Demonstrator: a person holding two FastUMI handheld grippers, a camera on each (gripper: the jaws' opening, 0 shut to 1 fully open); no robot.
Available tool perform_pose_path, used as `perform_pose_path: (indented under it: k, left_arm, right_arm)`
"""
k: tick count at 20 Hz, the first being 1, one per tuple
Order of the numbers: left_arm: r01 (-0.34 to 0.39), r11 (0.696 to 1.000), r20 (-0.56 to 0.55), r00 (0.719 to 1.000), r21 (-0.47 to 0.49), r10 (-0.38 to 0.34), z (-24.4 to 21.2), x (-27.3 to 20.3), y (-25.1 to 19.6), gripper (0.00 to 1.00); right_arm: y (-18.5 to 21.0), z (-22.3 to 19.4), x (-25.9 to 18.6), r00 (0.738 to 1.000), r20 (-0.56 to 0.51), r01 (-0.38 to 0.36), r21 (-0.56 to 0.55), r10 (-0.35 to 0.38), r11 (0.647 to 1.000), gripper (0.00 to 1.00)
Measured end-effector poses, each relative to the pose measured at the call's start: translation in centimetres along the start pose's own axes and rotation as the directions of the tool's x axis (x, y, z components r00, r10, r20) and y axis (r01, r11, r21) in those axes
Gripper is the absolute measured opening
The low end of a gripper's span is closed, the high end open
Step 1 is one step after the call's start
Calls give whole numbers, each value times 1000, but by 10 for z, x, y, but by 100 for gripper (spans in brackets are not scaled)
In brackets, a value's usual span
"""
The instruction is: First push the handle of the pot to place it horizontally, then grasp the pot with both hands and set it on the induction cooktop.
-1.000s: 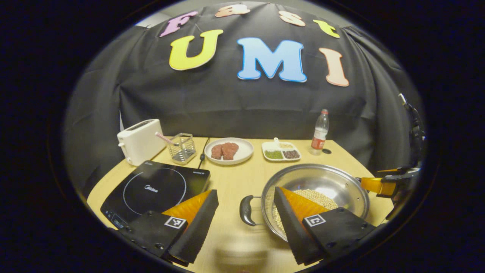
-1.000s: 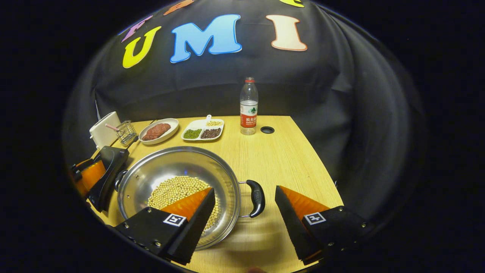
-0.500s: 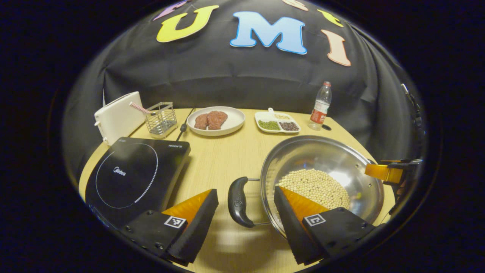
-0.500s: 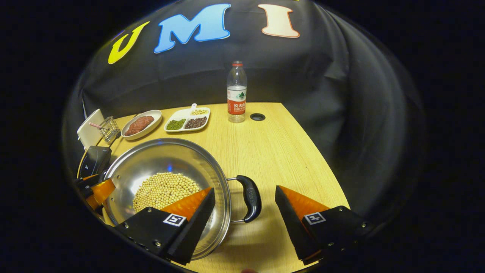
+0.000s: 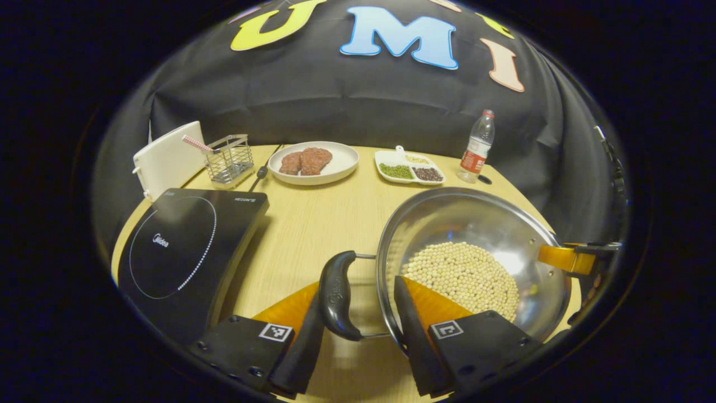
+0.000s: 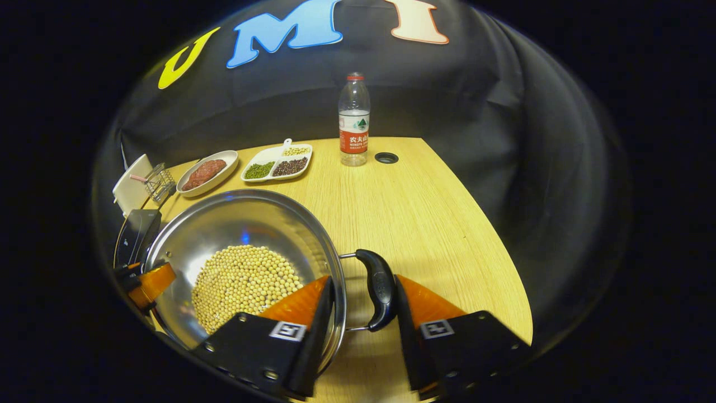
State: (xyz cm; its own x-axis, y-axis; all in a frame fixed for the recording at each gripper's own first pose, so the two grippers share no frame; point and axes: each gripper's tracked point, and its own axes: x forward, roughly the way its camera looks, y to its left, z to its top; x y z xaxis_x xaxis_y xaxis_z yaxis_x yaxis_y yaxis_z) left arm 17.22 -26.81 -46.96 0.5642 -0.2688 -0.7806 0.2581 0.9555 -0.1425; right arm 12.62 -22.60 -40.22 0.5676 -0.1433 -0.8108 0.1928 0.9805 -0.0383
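A steel pot (image 5: pixel 475 218) holding soybeans (image 5: pixel 464 274) stands on the wooden table, right of the black induction cooktop (image 5: pixel 179 252). Its two black handles point left and right. My left gripper (image 5: pixel 359 285) straddles the left handle (image 5: pixel 337 294): one finger is against the handle's outer side, the other inside the pot's wall. In the right gripper view my right gripper (image 6: pixel 364 279) clamps the right handle (image 6: pixel 380 285) and the pot (image 6: pixel 235 224) wall the same way. The left gripper (image 6: pixel 148 280) shows across the pot, with the cooktop (image 6: pixel 134 238) behind it.
Along the back stand a white toaster (image 5: pixel 168 159), a wire basket (image 5: pixel 226 159), a plate of meat (image 5: pixel 313 162), a divided dish of beans (image 5: pixel 408 170) and a water bottle (image 5: pixel 475 148). A cable hole (image 6: pixel 386 158) lies near the bottle. The table's right edge (image 6: pixel 503 263) runs close by.
Both grippers have moved down and forward onto the pot's handles, and their fingers have narrowed from wide open to clamping handle and wall. The pot has not moved.
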Motion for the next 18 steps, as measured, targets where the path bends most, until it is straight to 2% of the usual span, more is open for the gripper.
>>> perform_pose_path:
  k: [3,4,5,10,11,12,14,15,17,18]
  left_arm:
    - [-19,1000,7,1000,-4,19,3,2,3,71]
    - [-33,999,9,999,-6,33,4,2,6,64]
    - [-37,999,23,999,-11,37,7,0,7,66]
    - [-60,998,75,995,-22,61,27,-32,11,65]
    - [-71,997,83,994,-24,73,30,-46,13,62]
    - [-85,996,86,992,-27,87,32,-59,19,65]
    - [-119,992,88,989,-36,122,37,-81,35,65]
    - [-133,990,94,986,-38,136,38,-90,45,61]
    - [-158,987,105,981,-41,161,42,-103,68,62]
    - [-168,985,108,979,-43,172,44,-108,82,65]
  right_arm:
    - [1,2,-6,1000,29,6,-17,-6,1000,57]
    - [2,3,-9,999,32,5,-29,-4,1000,57]
    - [4,7,-13,999,52,2,-36,0,999,57]
    - [9,20,-38,996,83,-26,-37,29,999,57]
    - [13,23,-45,995,91,-35,-41,38,999,57]
    - [18,25,-52,994,96,-45,-50,49,998,57]
    - [34,27,-63,992,102,-72,-63,79,995,57]
    - [44,27,-67,991,101,-87,-63,93,994,57]
    - [66,27,-73,988,100,-107,-68,113,992,57]
    - [79,26,-76,988,97,-114,-73,121,991,57]
